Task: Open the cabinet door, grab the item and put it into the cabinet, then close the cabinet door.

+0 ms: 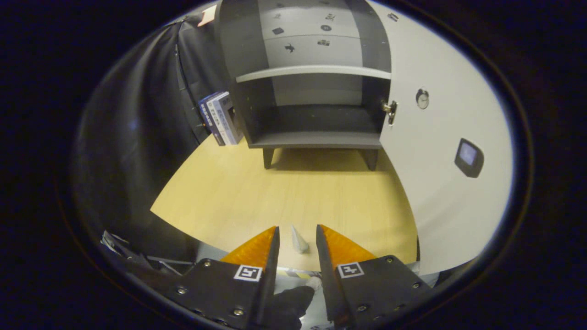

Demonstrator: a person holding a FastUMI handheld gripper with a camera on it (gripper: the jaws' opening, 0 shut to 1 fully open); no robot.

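A dark grey cabinet (316, 114) stands on short legs at the far end of the wooden table (275, 192). Its white door (431, 192) is swung wide open to the right, with a metal latch (390, 110) at its inner edge. The lower compartment (316, 121) shows nothing inside, under a pale shelf (312, 71). A small grey cone-shaped item (299, 240) sits on the table between my fingertips. My gripper (297, 233) is open, with a gap on each side of the cone, far short of the cabinet.
Several books (220, 117) stand upright against the cabinet's left side. The black cloth wall (137, 137) runs along the left. The open door carries a round knob (422, 98) and a dark square patch (468, 157). Cables lie beyond the table's near left edge.
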